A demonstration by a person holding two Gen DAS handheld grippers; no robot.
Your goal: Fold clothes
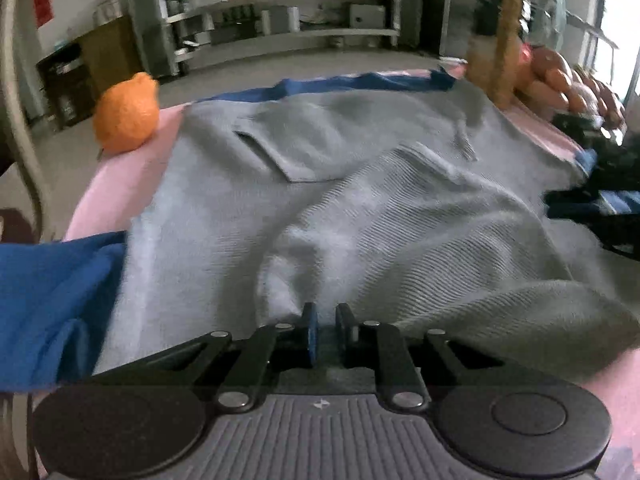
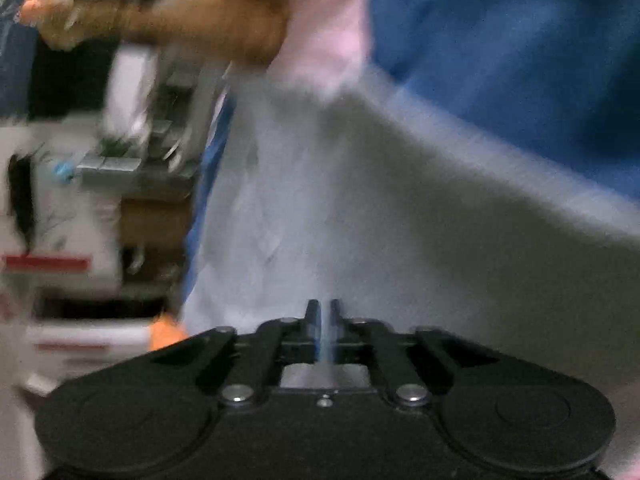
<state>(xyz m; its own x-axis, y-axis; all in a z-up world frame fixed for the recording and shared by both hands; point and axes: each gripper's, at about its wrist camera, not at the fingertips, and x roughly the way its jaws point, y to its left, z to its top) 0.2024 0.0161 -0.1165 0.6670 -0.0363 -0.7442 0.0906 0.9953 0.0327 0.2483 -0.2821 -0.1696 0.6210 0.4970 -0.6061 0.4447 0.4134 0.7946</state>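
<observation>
Tongs, left [image 1: 325,322] and right [image 2: 325,312], each pinch grey garment [image 1: 360,208] edges.

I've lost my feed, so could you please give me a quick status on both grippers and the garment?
Left gripper nearly closed, grip unclear. Right gripper pinching grey garment. Garment spread on pink surface, unfolded. Orange object beside it.

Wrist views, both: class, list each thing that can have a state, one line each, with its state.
Grey garment: spread over the pink surface, rumpled, not yet folded.
Blue cloth: lies under the grey garment, bunched at the left.
Left tongs: narrow gap, grip unclear.
Right tongs: shut on grey garment.
Orange toy: sits on the far corner.
</observation>
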